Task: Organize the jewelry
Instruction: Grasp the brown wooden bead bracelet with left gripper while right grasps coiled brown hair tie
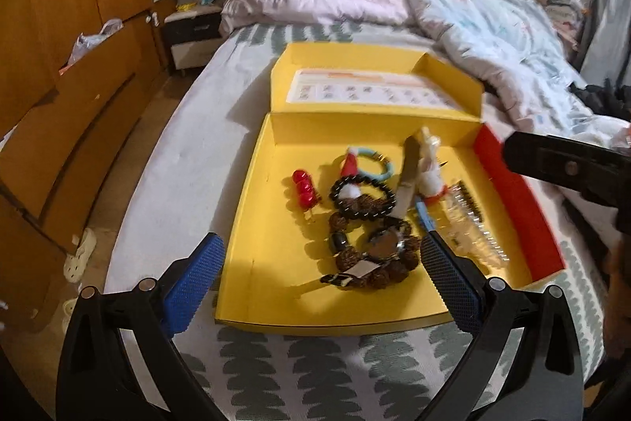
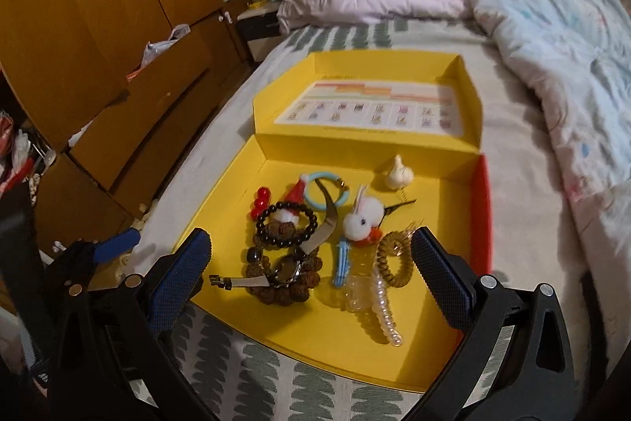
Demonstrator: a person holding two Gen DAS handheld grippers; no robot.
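An open yellow box (image 1: pixel 252 263) (image 2: pixel 426 350) lies on the bed with jewelry piled inside: a black bead bracelet (image 1: pixel 363 198) (image 2: pixel 287 225), a brown seed bracelet (image 1: pixel 378 269) (image 2: pixel 284 292), a silver watch (image 1: pixel 384 243) (image 2: pixel 286 271), red beads (image 1: pixel 303 186) (image 2: pixel 260 202), a blue ring (image 1: pixel 374 164) (image 2: pixel 327 190), a white rabbit clip (image 2: pixel 364 217), an amber coil tie (image 2: pixel 394 261) and a clear coil tie (image 1: pixel 473 235) (image 2: pixel 380 302). My left gripper (image 1: pixel 323 275) is open over the box's near edge. My right gripper (image 2: pixel 307 275) is open above the pile.
The box lid (image 1: pixel 374 81) (image 2: pixel 366 101) stands open at the back. Rumpled quilts (image 1: pixel 473 6) (image 2: pixel 552 26) cover the far bed. Wooden wardrobe and drawers (image 1: pixel 59 66) (image 2: pixel 98 26) stand left of the bed. The right gripper's body (image 1: pixel 572 168) reaches in from the right.
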